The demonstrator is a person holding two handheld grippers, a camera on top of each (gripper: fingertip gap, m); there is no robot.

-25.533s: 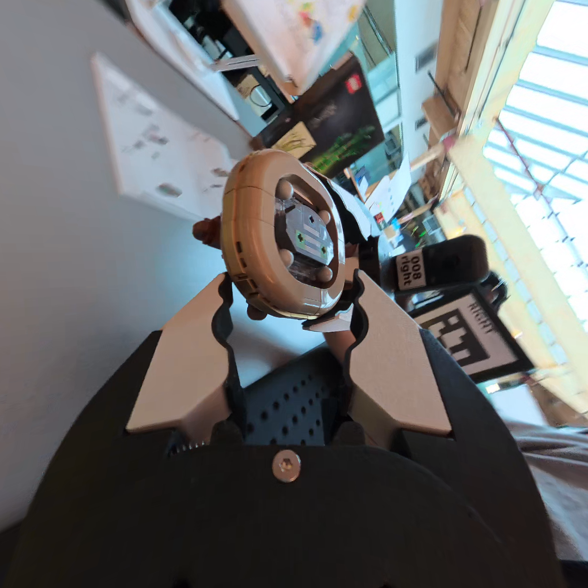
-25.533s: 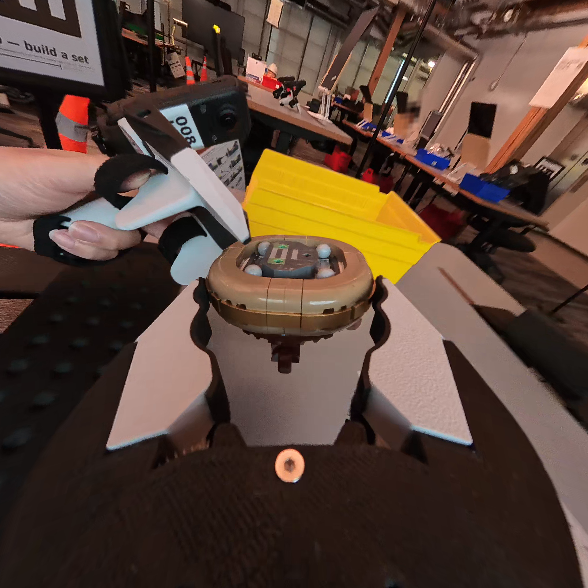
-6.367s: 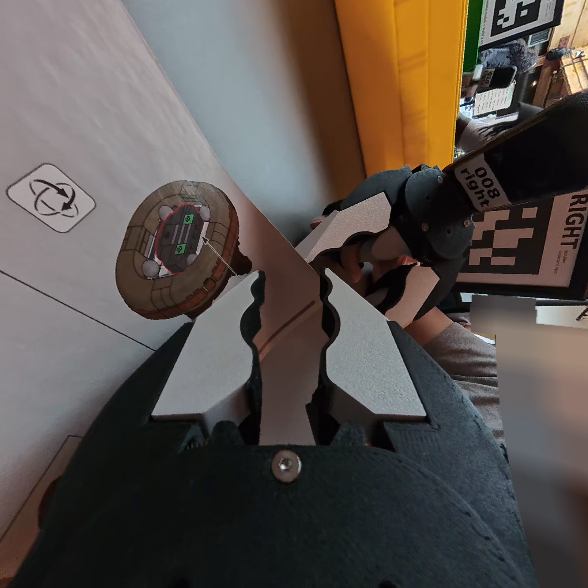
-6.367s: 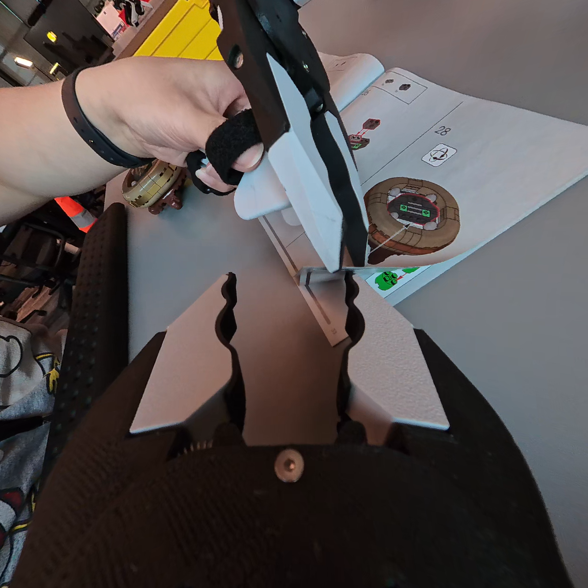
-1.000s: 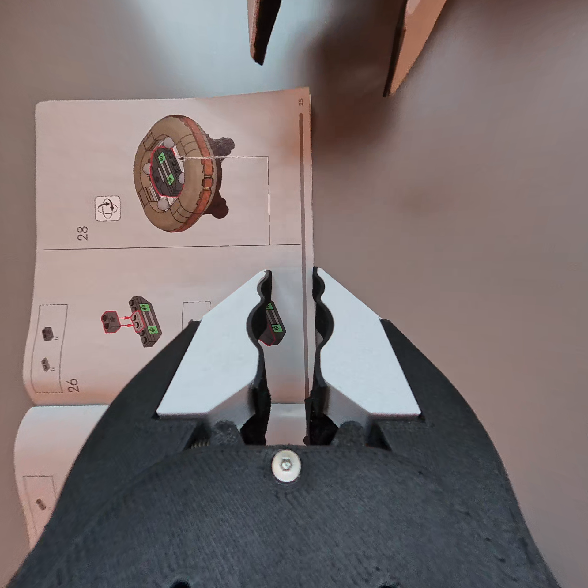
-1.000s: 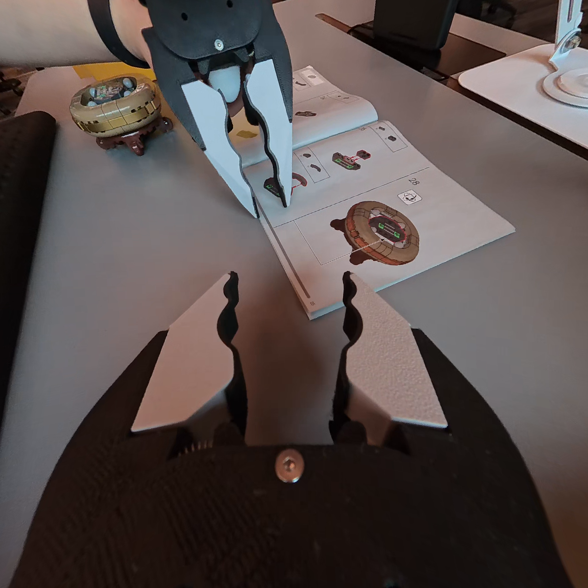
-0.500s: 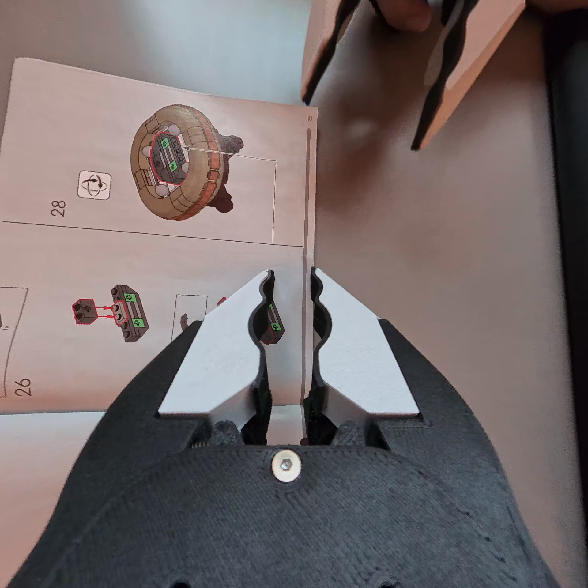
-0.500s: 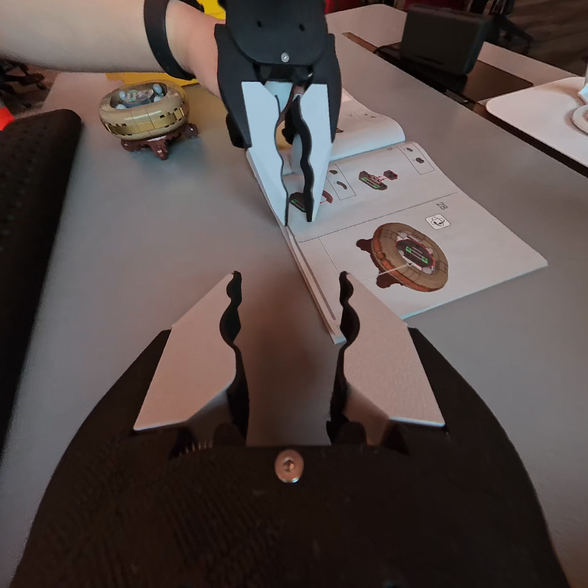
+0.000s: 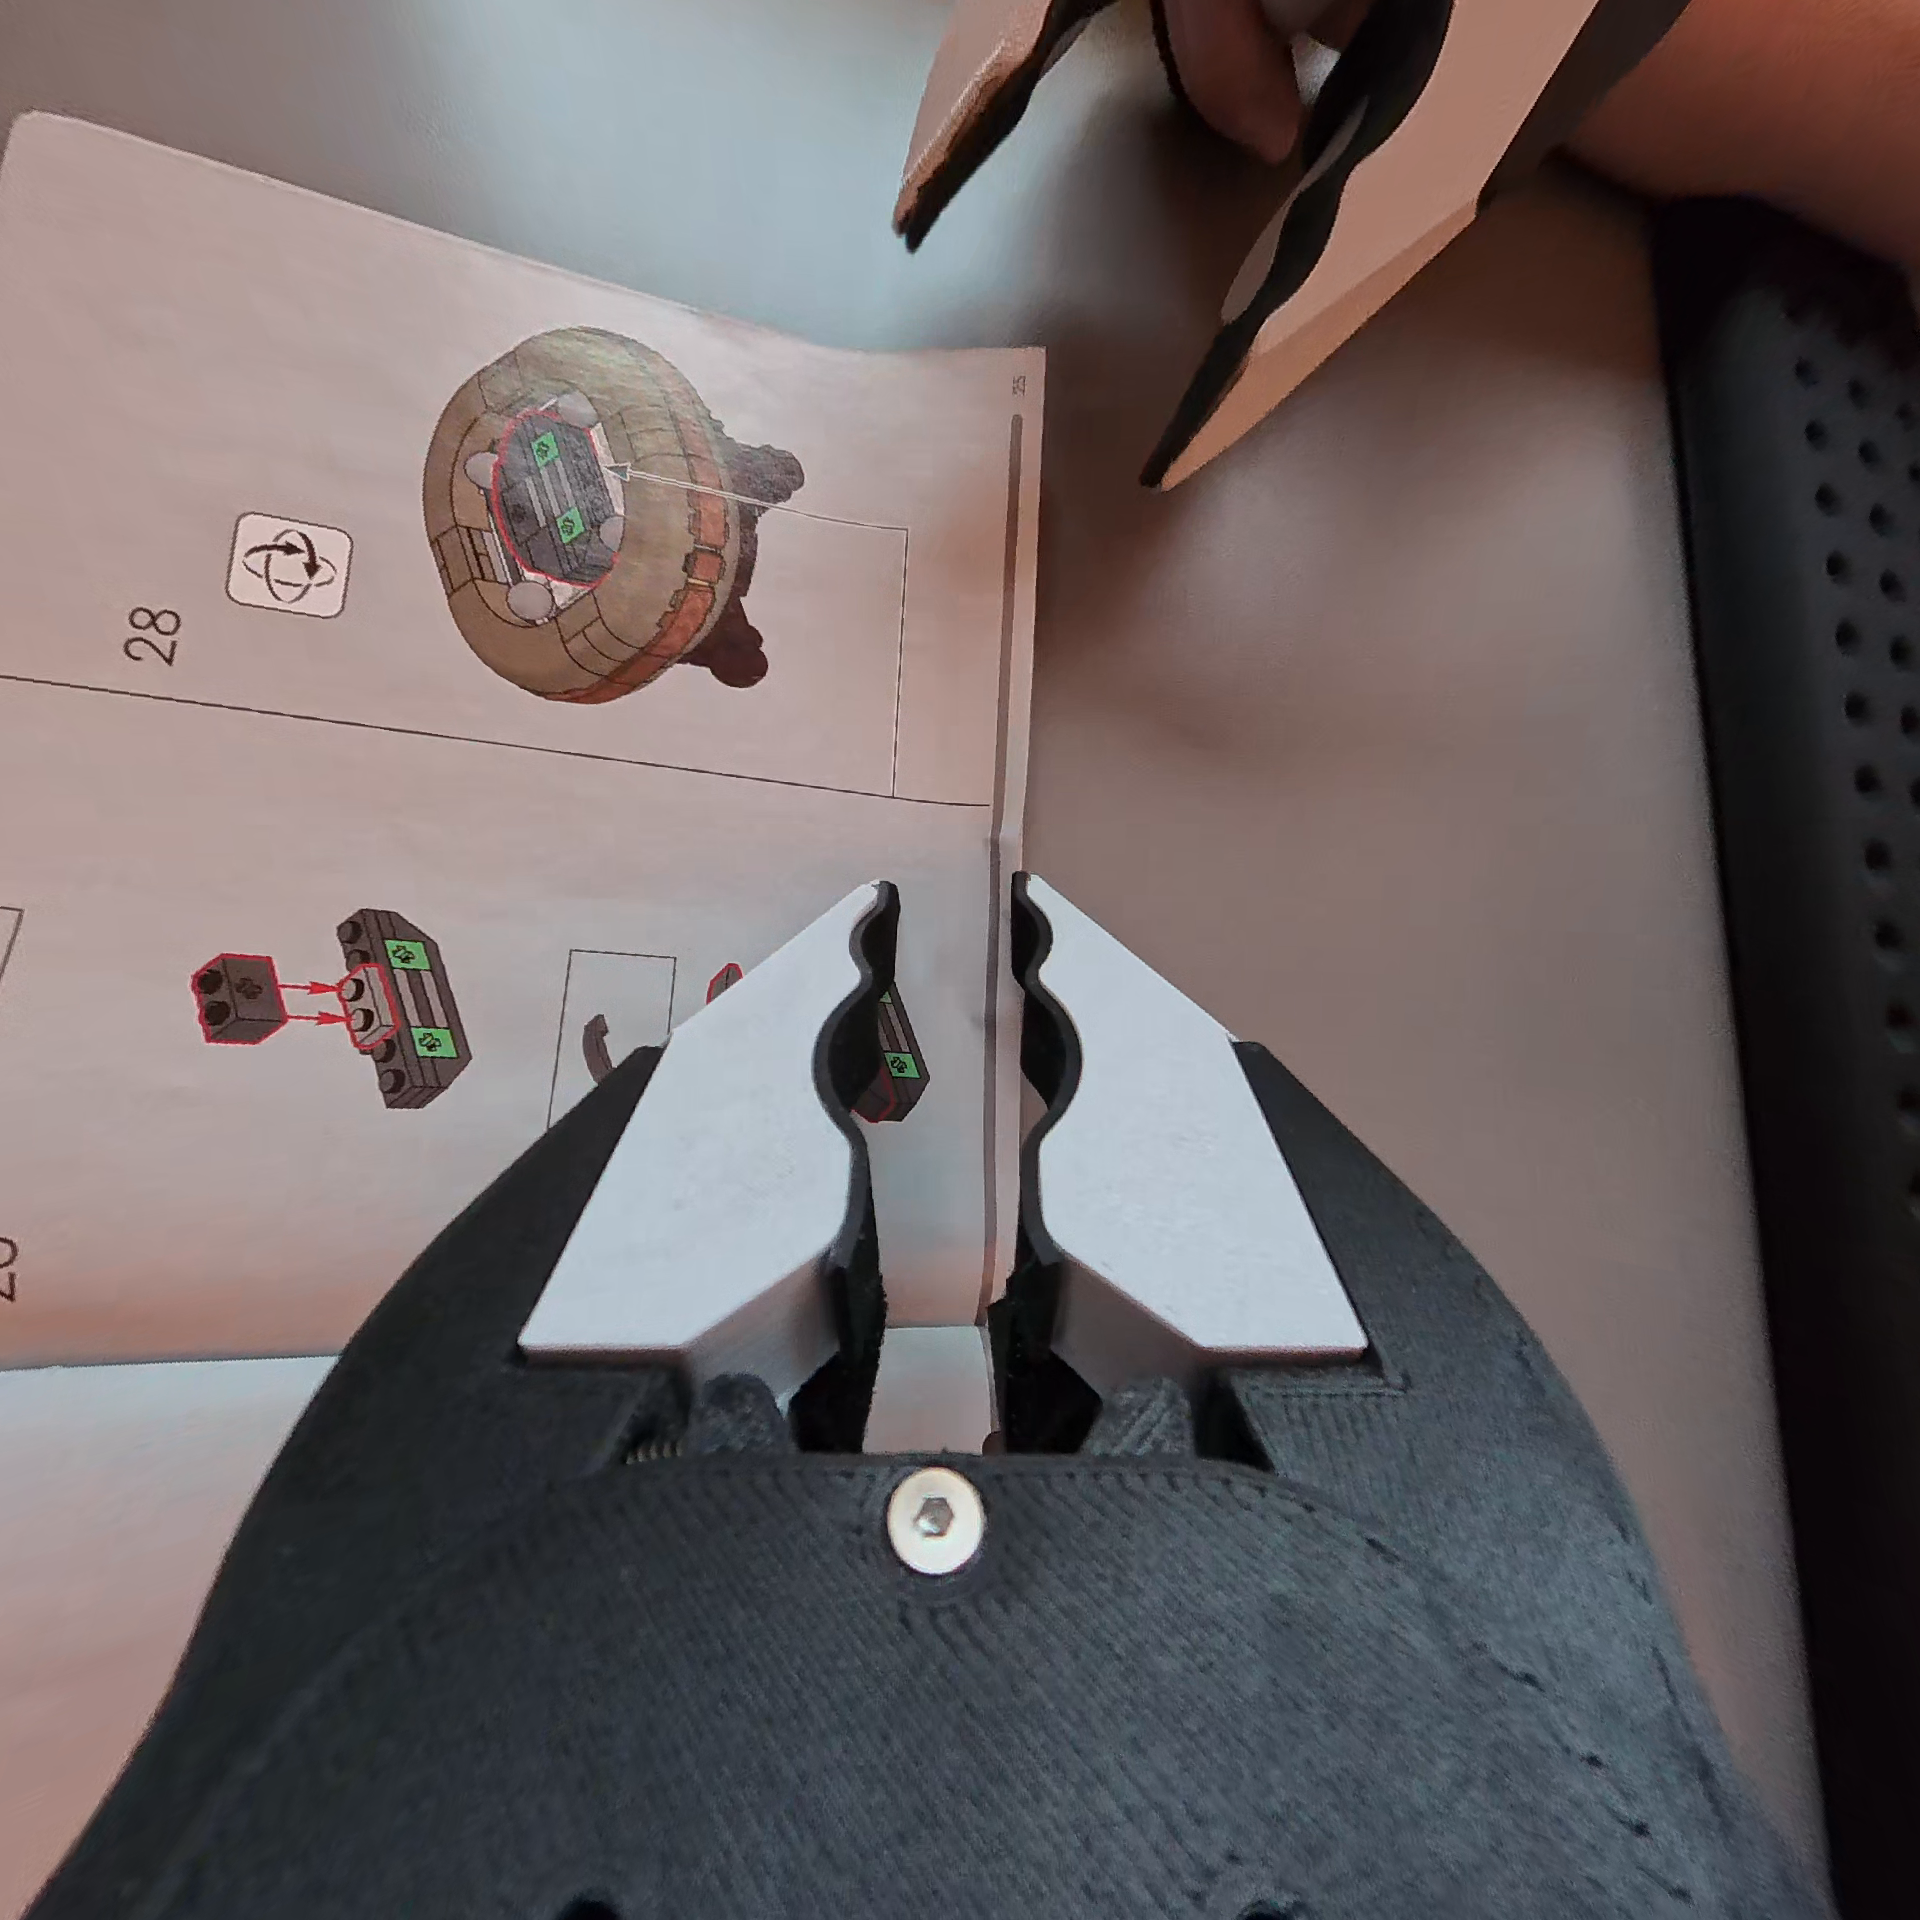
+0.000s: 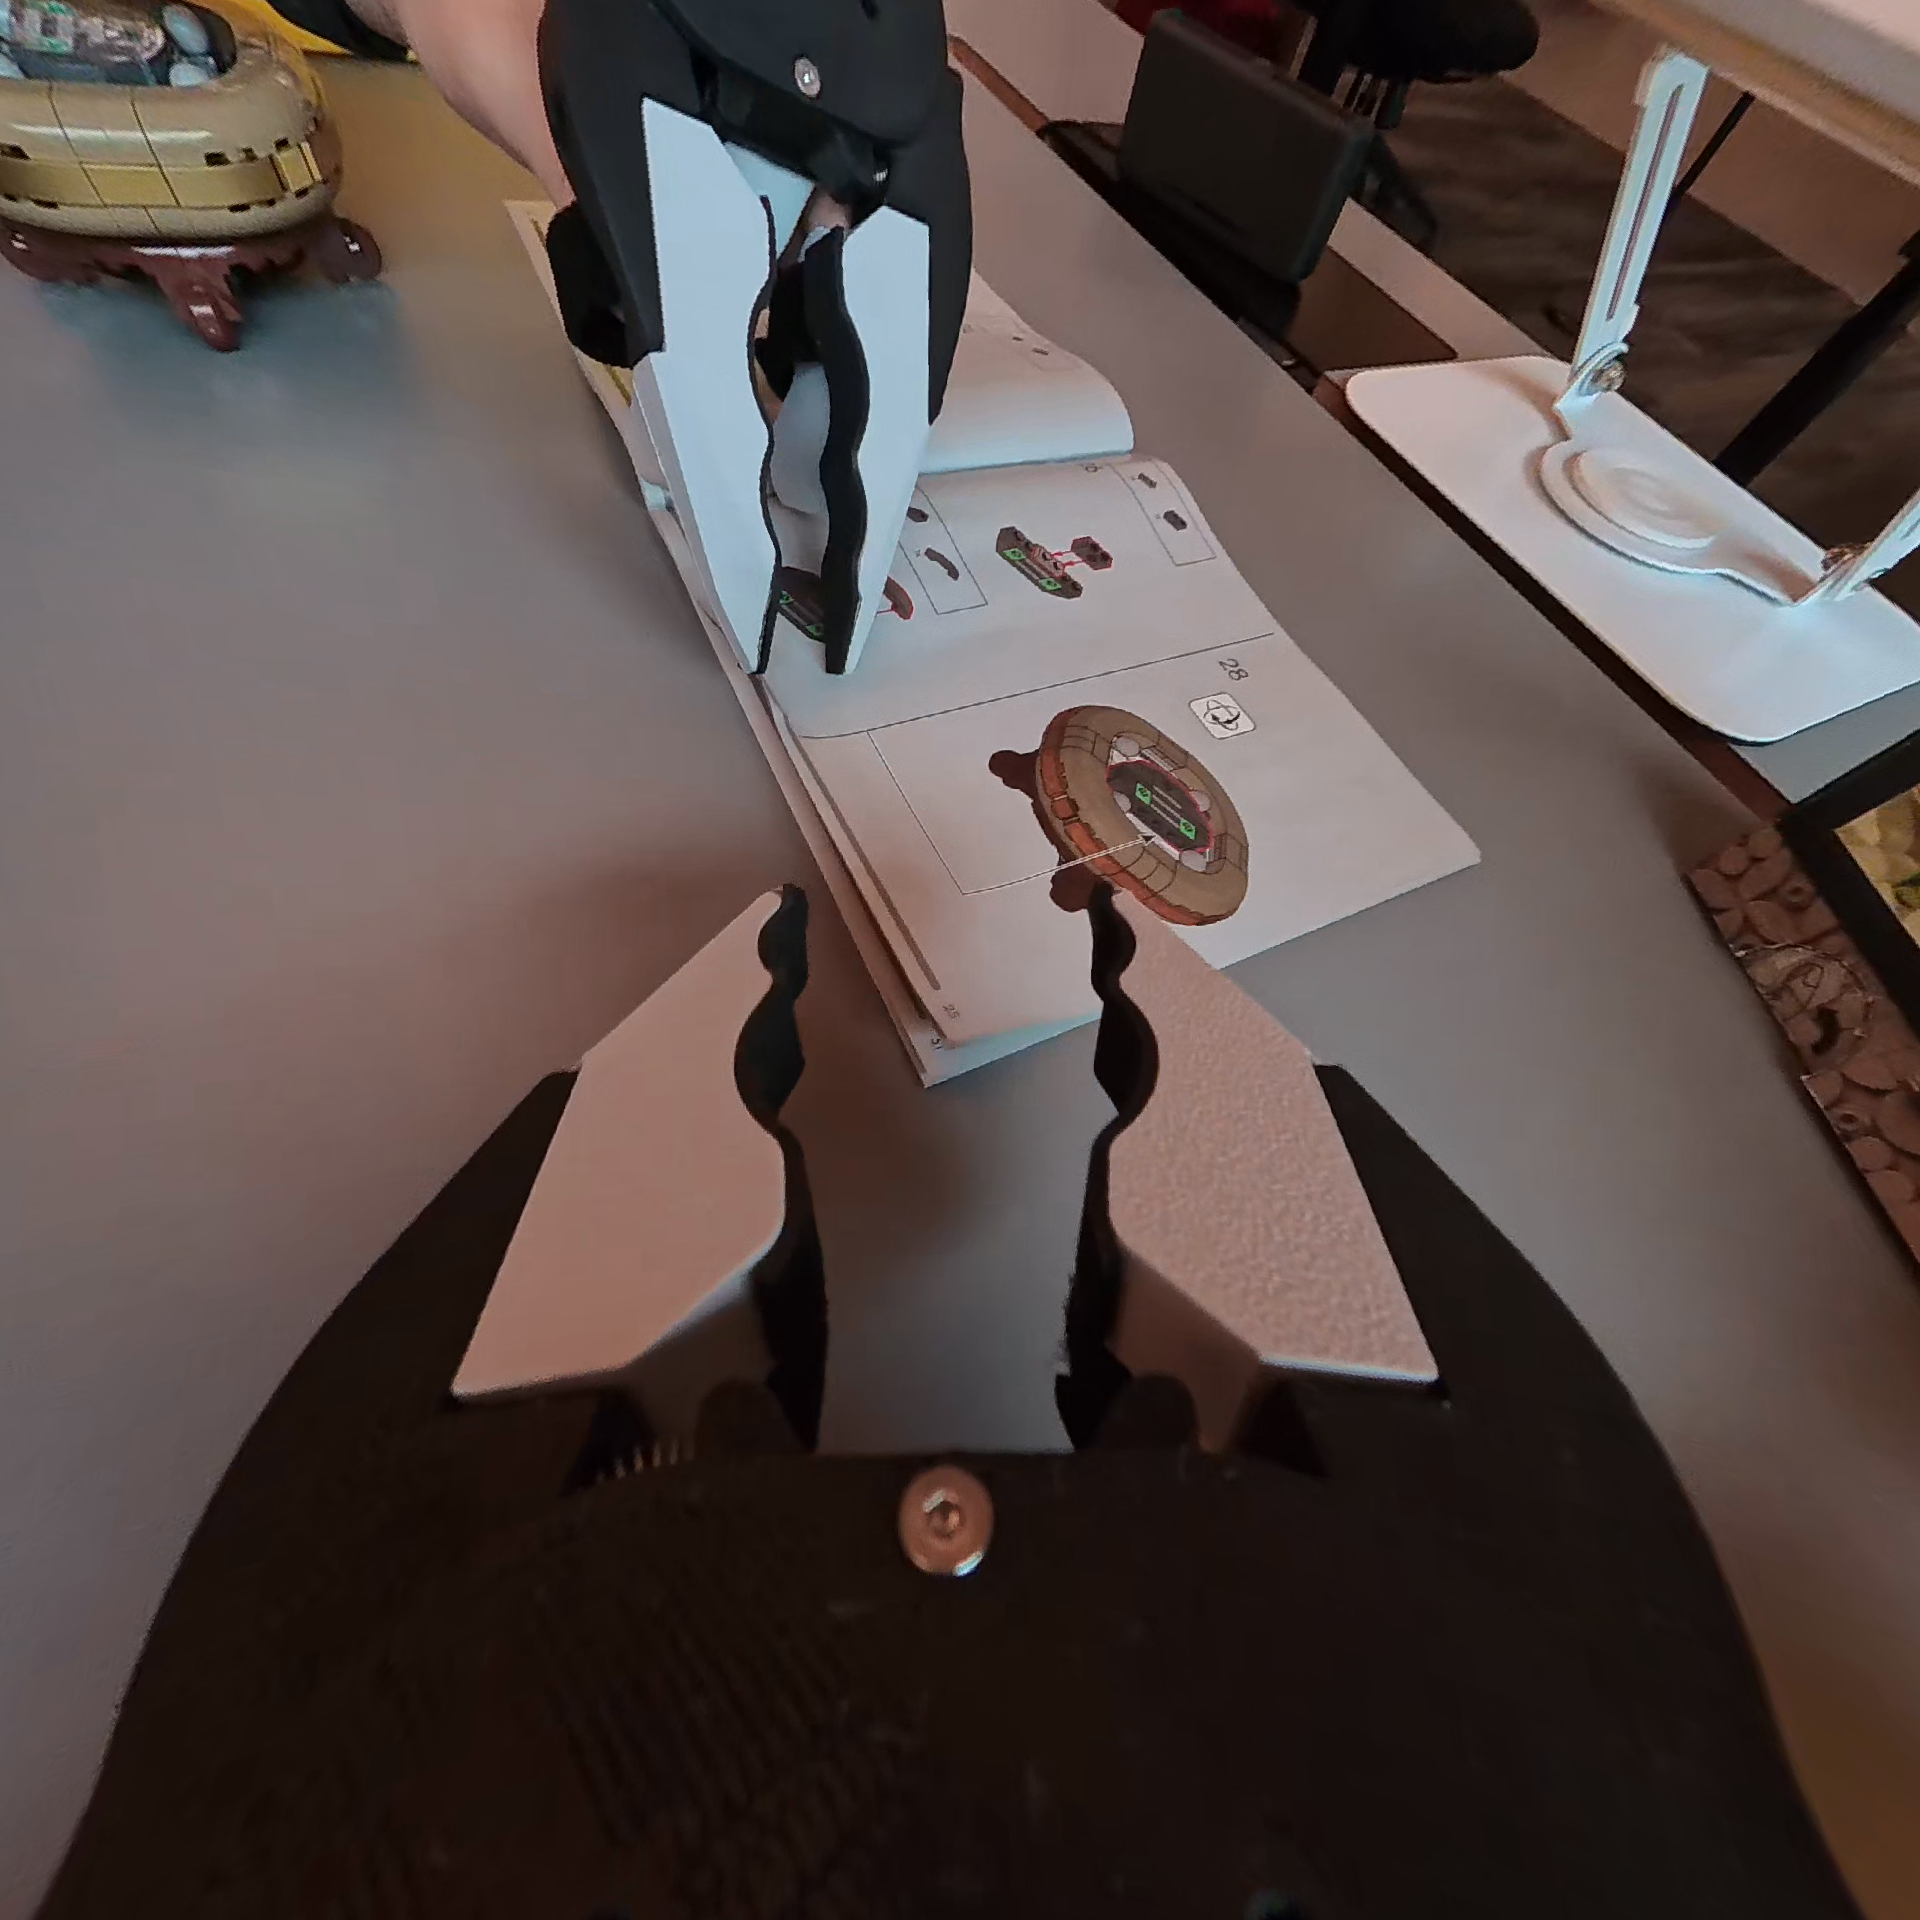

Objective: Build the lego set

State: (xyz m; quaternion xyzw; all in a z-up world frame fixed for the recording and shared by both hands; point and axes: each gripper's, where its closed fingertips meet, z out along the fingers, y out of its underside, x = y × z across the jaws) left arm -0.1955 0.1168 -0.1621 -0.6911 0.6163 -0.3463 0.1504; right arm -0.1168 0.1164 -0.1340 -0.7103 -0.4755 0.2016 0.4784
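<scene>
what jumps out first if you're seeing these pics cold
The open instruction booklet on the grey table draws the eye, with its printed picture of a round tan model. The left gripper stands tip-down on the booklet's near edge, jaws slightly apart around the page edge. Behind it to the left sits the real tan round lego model on its dark brown base, while the right gripper hovers open and empty.

The instruction booklet [image 10: 1091,727] is lying open on the table [image 10: 364,727]. Relative to it, the lego model [image 10: 156,156] is sitting on the table far off to the left and behind. The left gripper [image 10: 800,655] is standing on its left page edge; the right gripper [image 10: 940,914] is hovering before its near corner. A stand base [image 10: 1621,561] is resting to its right.
</scene>
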